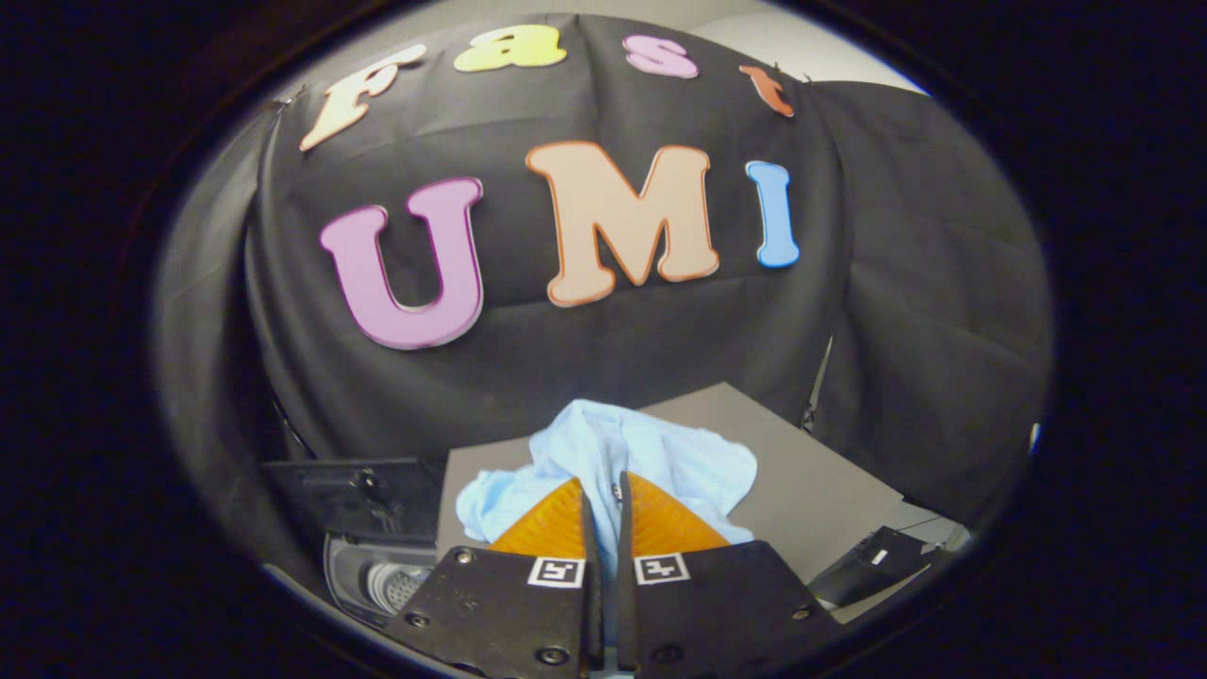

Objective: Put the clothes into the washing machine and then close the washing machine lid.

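Tongs point(603, 505) pinch the blue garment point(651, 453), seemingly above the washing machine point(377, 575).

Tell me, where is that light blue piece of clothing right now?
In the gripper view, the light blue cloth is pinched between the gripper fingers, bunched above the grey board. The washing machine sits lower, off to the left of the fingers.

1. The gripper view rides on the gripper point(603, 500) and faces forward along its two fingers, which press together on a light blue cloth point(613, 453) close to the lens.
2. It looks slightly downward over a grey board point(811, 471) toward the booth's black wall point(603, 349); the washing machine point(377, 566) sits low, beside the left finger.
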`<state>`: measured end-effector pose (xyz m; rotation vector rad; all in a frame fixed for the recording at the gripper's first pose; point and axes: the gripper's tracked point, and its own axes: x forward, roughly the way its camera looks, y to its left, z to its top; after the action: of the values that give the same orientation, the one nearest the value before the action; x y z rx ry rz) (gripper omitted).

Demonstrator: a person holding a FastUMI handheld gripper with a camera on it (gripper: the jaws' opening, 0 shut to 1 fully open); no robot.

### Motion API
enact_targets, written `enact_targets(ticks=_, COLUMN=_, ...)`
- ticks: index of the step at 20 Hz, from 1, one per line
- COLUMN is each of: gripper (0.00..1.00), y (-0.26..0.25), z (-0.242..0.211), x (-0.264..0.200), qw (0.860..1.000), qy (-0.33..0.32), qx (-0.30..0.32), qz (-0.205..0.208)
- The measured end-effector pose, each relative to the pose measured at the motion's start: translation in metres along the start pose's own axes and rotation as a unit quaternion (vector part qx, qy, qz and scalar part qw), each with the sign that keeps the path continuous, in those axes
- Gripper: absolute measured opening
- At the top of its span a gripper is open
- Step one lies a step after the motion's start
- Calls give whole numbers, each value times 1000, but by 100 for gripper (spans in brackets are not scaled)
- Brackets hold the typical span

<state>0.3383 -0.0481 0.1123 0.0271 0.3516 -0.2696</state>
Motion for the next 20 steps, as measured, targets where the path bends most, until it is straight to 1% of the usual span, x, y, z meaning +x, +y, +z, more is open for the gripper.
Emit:
enact_targets(ticks=1, gripper=5, y=11, z=6, x=-11, qw=1000, qy=-14, qx=0, qz=8)
enact_targets(ticks=4, gripper=5, y=39, z=16, x=-27, qw=999, qy=-29, qx=-9, qz=28)
enact_targets(ticks=8, gripper=5, y=87, z=11, x=-41, qw=997, qy=-30, qx=-37, qz=58)
enact_targets(ticks=10, gripper=5, y=113, z=11, x=-46, qw=996, qy=-37, qx=-28, qz=75)
enact_targets(ticks=12, gripper=5, y=143, z=4, x=-49, qw=994, qy=-32, qx=-14, qz=101)
enact_targets(ticks=14, gripper=5, y=172, z=-4, x=-49, qw=992, qy=-30, qx=-13, qz=121)
enact_targets(ticks=18, gripper=5, y=233, z=-33, x=-48, qw=985, qy=-5, qx=-31, qz=169)
enact_targets(ticks=20, gripper=5, y=256, z=-47, x=-44, qw=982, qy=2, qx=-51, qz=181)
